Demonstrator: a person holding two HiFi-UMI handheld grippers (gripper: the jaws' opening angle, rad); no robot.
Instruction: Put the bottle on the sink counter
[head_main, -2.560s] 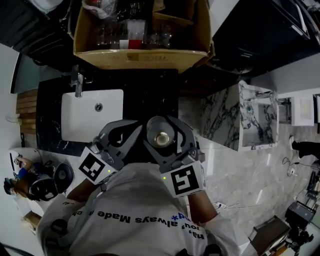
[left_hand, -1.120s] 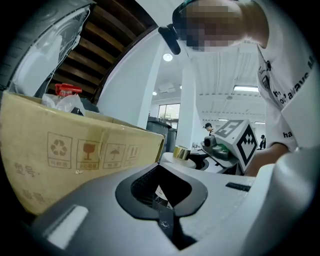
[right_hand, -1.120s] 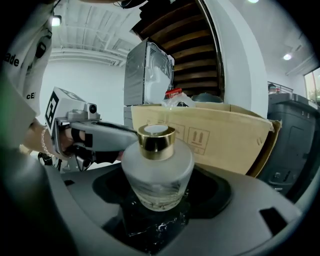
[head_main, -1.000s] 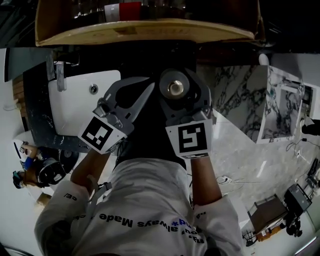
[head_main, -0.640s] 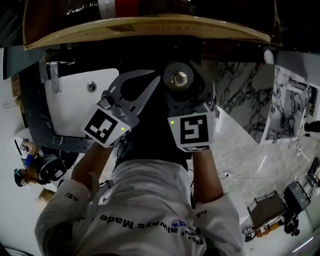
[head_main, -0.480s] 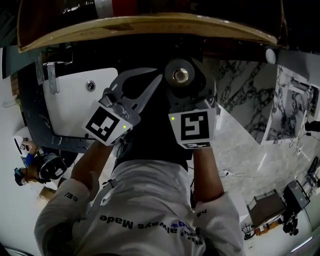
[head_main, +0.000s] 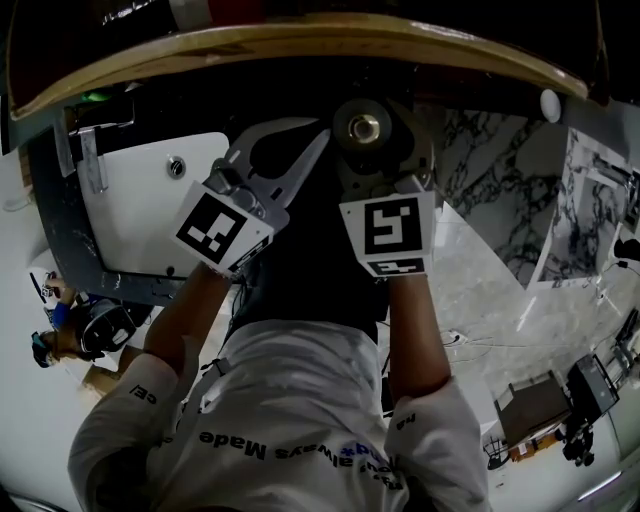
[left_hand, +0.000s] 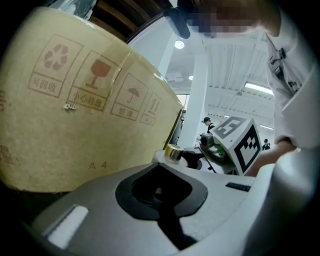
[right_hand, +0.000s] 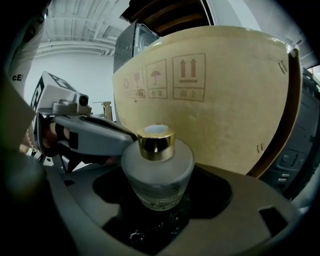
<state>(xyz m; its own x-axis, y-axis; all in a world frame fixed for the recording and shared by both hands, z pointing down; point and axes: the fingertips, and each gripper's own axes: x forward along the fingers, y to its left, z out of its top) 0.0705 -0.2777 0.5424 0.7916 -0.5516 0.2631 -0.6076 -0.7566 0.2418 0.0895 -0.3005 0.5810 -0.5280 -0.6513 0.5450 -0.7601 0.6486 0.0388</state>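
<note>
A round frosted-glass bottle with a gold cap stands upright between the jaws of my right gripper, which is shut on it. In the right gripper view the bottle hangs low over the black veined sink counter; whether it touches I cannot tell. It is held right of the white sink basin, close to the front wall of a cardboard box. My left gripper lies just left of the bottle, its jaws closed together with nothing between them.
The large cardboard box stands on the counter right behind the bottle and fills the left gripper view. A faucet rises at the basin's far left. A marble-patterned floor lies to the right.
Both grippers have moved forward toward the cardboard box and a little right, the right one carrying the bottle. The left gripper stays shut beside it.
</note>
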